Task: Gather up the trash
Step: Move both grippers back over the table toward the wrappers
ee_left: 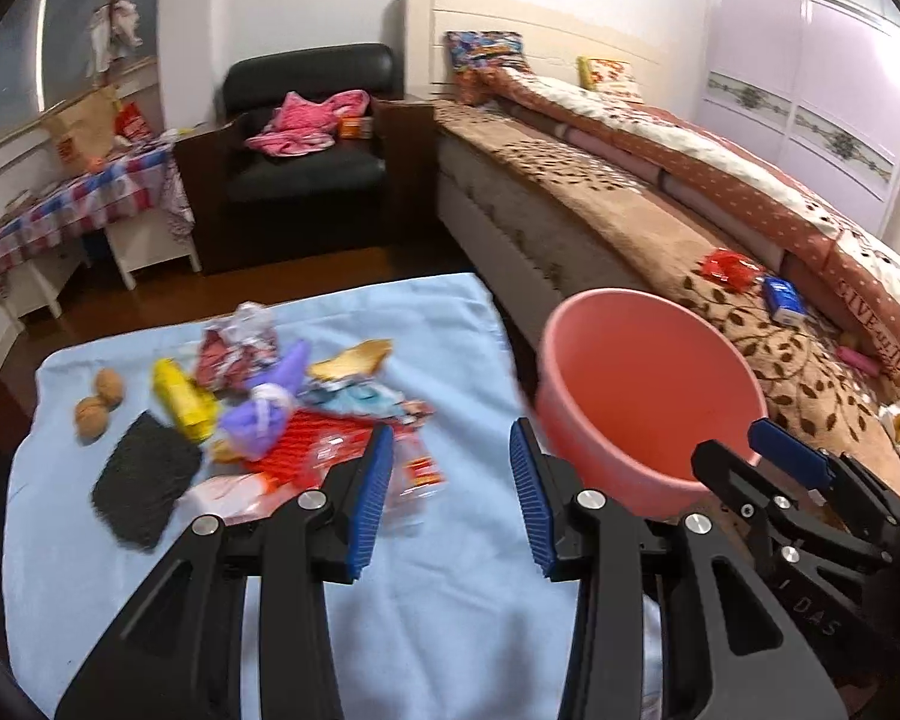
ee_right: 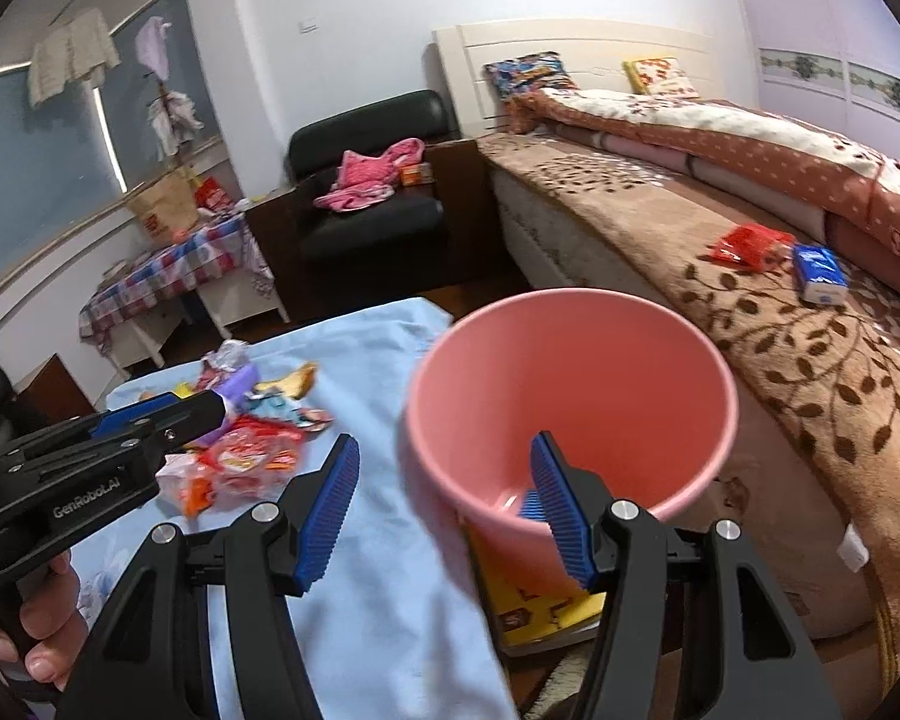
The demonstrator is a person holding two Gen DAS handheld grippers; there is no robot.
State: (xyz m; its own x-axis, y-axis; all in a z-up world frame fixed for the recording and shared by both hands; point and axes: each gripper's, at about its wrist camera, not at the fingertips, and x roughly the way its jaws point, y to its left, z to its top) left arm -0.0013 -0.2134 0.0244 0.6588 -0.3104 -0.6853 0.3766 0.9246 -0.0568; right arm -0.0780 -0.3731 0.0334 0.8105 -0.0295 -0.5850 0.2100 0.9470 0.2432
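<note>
— Reaching for the litter, keep your left gripper point(ee_left: 444, 498) low and take one piece at the near edge of the trash pile point(ee_left: 282, 414) on the blue cloth point(ee_left: 438, 630).

— And the jaws?

— Both stand wide apart, holding nothing. Your right gripper point(ee_right: 444, 510) straddles the near rim of the pink bin point(ee_right: 570, 396); whether it touches is unclear.

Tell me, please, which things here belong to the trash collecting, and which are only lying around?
For the job: trash pile on the blue cloth; pink bucket; left gripper and right gripper, both open and empty.

Lying about: pink clothes on the black armchair; bed; checkered table.
</note>
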